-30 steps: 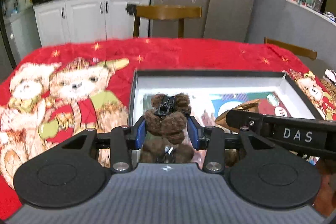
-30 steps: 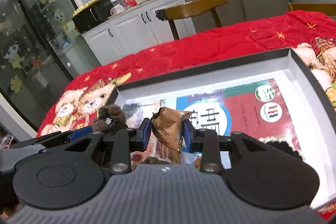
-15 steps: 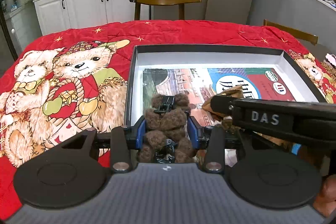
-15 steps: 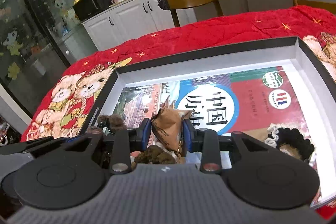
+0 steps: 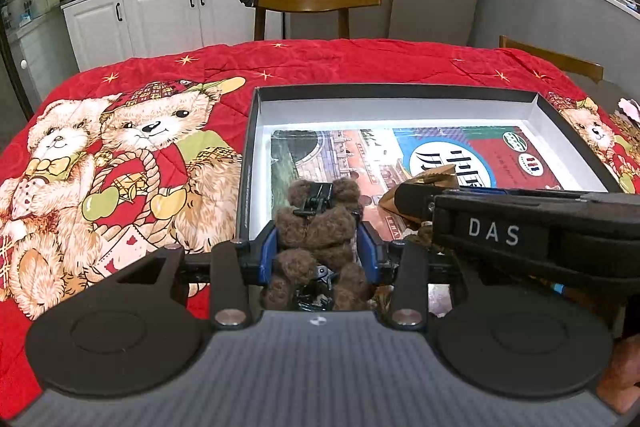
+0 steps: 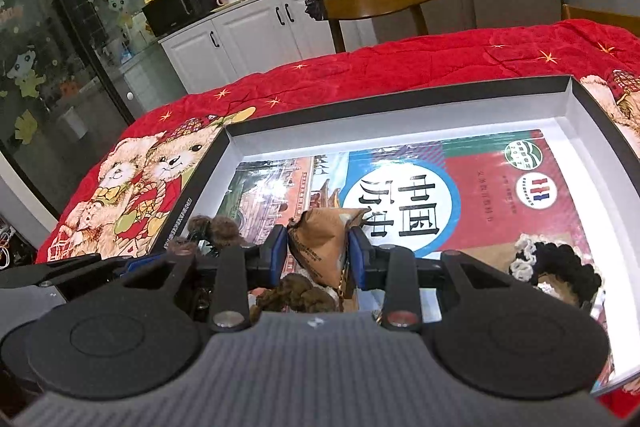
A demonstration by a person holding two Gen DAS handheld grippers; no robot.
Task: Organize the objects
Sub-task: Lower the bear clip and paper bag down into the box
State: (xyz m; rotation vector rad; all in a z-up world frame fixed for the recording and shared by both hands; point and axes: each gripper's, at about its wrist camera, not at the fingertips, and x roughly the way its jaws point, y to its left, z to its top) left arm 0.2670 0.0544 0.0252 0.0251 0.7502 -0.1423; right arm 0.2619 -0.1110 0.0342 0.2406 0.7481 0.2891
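Left gripper (image 5: 319, 247) clamps fuzzy brown plush bear (image 5: 318, 227), black clip on head, over near-left corner of shallow black-rimmed box (image 5: 400, 90). Right gripper (image 6: 319, 251) pinches crinkled brown paper packet (image 6: 320, 239) above glossy book (image 6: 460, 195) in box. Black woolly item (image 6: 560, 267) partly cut off. Quilted red cloth (image 5: 120, 147) covers tabletop.

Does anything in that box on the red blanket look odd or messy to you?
Nothing looks spilled or broken. The one oddity: the book lying flat in the box faces the far side, so its title reads upside down from here. A black crocheted thing rests on its near right corner.
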